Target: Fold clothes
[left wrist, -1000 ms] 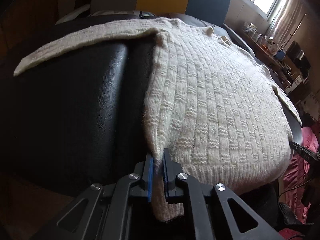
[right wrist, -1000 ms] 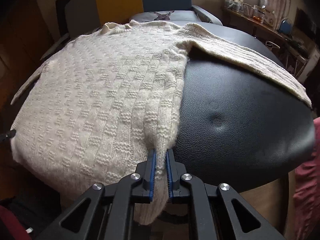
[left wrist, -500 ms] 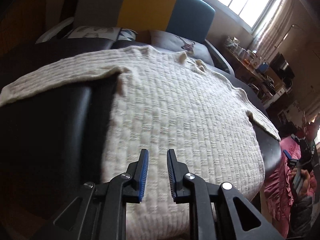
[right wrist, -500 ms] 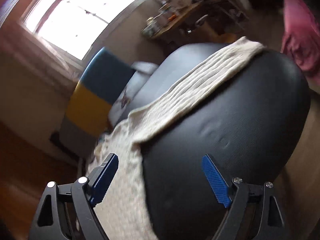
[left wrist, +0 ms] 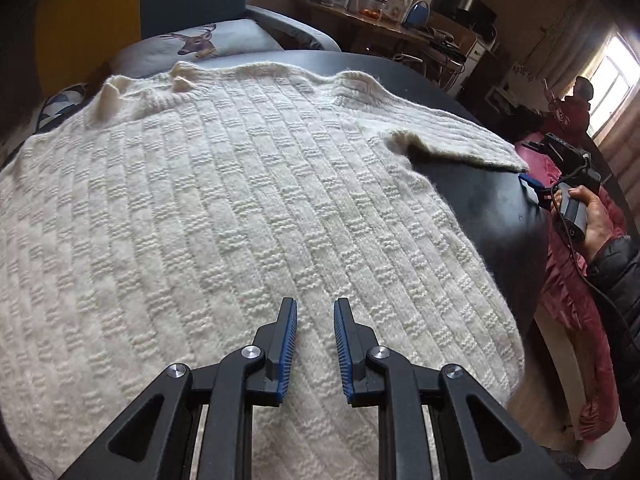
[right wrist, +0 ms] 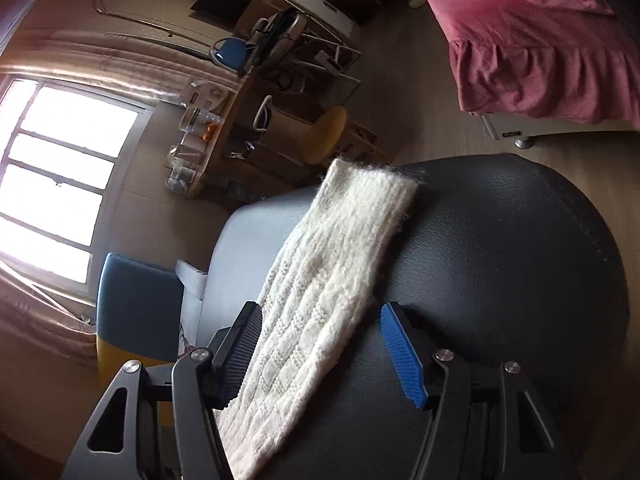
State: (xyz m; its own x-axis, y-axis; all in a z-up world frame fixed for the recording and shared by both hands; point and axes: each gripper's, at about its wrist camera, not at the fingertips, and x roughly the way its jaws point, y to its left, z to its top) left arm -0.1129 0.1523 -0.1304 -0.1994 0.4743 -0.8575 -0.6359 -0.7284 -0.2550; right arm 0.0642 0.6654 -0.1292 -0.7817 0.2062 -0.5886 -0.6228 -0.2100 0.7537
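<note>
Both tongs have let go of the sweater hem they pinched a second ago, and each has swung to a new spot. We now see our left tongs point(left wrist: 315, 344) hovering low over the middle of the cream knit sweater point(left wrist: 224, 216), their blue-padded jaws a little apart with nothing between them. This sweater lies spread flat, front down or up we cannot tell, across the black padded worktop point(left wrist: 496, 208). Its collar end points away from us toward a cushion printed with a deer point(left wrist: 200, 40).

On the right side the sleeve point(left wrist: 452, 140) stretches out over the bare black surface toward the worktop's edge. In the left wrist view our right hand point(left wrist: 592, 216) shows there, gripping its tool handle just beyond that sleeve's cuff.

From the right wrist view, our right tongs point(right wrist: 324, 356) are spread wide and straddle the sleeve point(right wrist: 320, 312), one blue pad on each side of the knit. Neither pad presses the fabric. The cuff point(right wrist: 368, 176) lies flat near the rounded edge of the worktop point(right wrist: 512, 264).

Beyond it we see a pink bedspread point(right wrist: 540, 40) and a bright window point(right wrist: 60, 176).
</note>
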